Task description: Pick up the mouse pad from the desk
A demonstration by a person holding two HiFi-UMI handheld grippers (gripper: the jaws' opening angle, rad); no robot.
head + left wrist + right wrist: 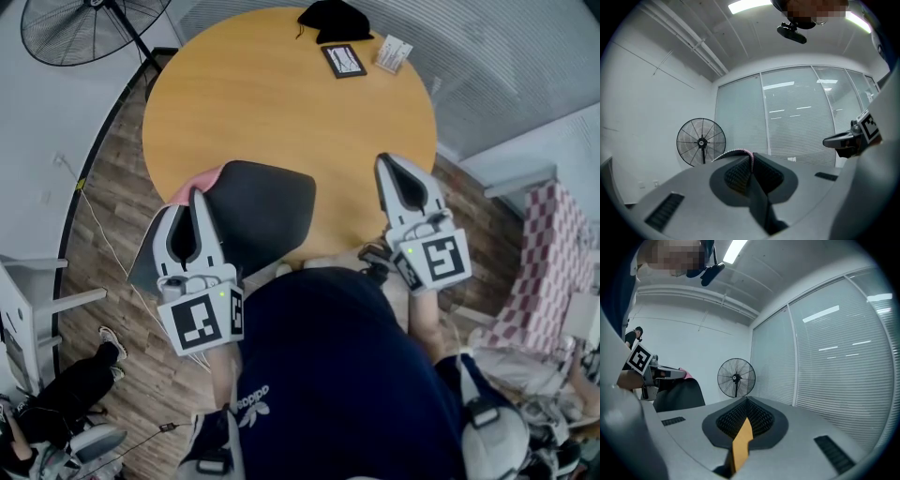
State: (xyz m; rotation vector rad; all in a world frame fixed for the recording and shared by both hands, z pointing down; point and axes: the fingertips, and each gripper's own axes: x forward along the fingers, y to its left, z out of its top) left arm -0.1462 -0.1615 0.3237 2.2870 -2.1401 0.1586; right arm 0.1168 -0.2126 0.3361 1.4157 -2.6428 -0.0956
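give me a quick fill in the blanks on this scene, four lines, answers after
1. The left tongs are shut on the edge of the ___.
2. The wooden table has a ___ top.
3. On the floor beyond the table stands a black ___.
4. The right tongs hold ___.

Missing words: mouse pad; round; fan; nothing
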